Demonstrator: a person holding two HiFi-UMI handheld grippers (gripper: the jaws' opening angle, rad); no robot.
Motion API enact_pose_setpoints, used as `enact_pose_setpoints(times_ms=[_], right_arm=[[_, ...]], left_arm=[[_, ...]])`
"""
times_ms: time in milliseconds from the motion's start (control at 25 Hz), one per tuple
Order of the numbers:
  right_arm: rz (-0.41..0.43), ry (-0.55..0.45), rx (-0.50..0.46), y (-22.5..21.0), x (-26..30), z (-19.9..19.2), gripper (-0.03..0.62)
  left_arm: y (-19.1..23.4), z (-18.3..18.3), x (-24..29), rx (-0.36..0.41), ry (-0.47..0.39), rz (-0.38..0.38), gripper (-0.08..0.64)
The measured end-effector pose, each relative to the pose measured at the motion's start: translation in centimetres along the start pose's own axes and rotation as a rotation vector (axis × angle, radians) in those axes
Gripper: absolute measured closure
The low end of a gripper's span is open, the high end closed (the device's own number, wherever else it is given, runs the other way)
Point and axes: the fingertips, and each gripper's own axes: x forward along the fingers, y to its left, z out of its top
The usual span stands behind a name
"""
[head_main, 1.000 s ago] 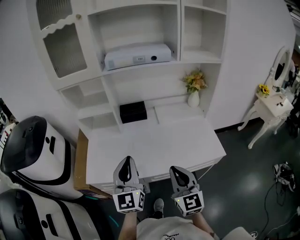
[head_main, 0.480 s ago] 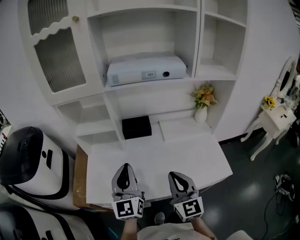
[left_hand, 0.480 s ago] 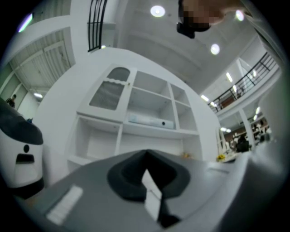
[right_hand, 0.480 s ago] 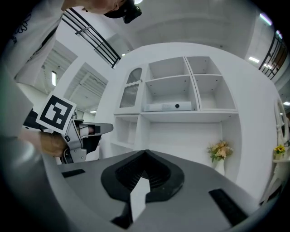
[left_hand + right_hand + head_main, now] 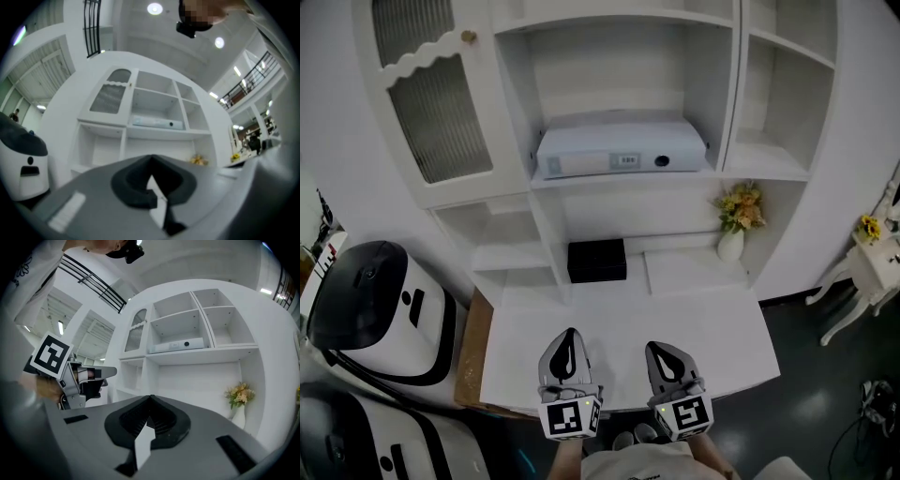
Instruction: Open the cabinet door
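Jaws on the left gripper (image 5: 570,337) and the right gripper (image 5: 662,352) are pressed together, with nothing between them. Both grippers hang side by side over the near edge of the white desk surface (image 5: 694,323), apart from each other and pointing toward the cabinet.

The cabinet door (image 5: 441,108) fills the upper left bay, well apart from both grippers. It has ribbed glass under a scalloped top rail and sits shut in its frame. Its small gold knob (image 5: 468,37) is at the door's top right corner, just beside the post of the open middle bay.

Between grippers and door the desk surface lies bare from its near edge to the back. A black box (image 5: 596,261) stands at the back edge near the middle, and a vase of flowers (image 5: 733,234) stands at the back right corner. A long white box (image 5: 619,150) lies on the middle shelf. A brown panel (image 5: 474,352) runs along the desk's left edge, and a white-and-black machine (image 5: 375,309) stands just beyond it on the floor
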Motion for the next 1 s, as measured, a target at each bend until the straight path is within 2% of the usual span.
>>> enact_pose_setpoints(times_ms=[280,720,1000], right_arm=[[0.019,-0.007,0.000,-1.5,1.0,0.2,0.593],[0.038,-0.025,0.005,-2.6,1.6,0.0,0.592],[0.061,-0.034,0.019,-3.0,2.1,-0.4,0.592]], left_arm=[[0.0,-0.2,0.9,0.016,0.005,0.045,0.555],[-0.4,-0.2,1.5,0.034,0.007,0.065,0.555],[0.7,0.1,1.8,0.032,0.004,0.133,0.555]])
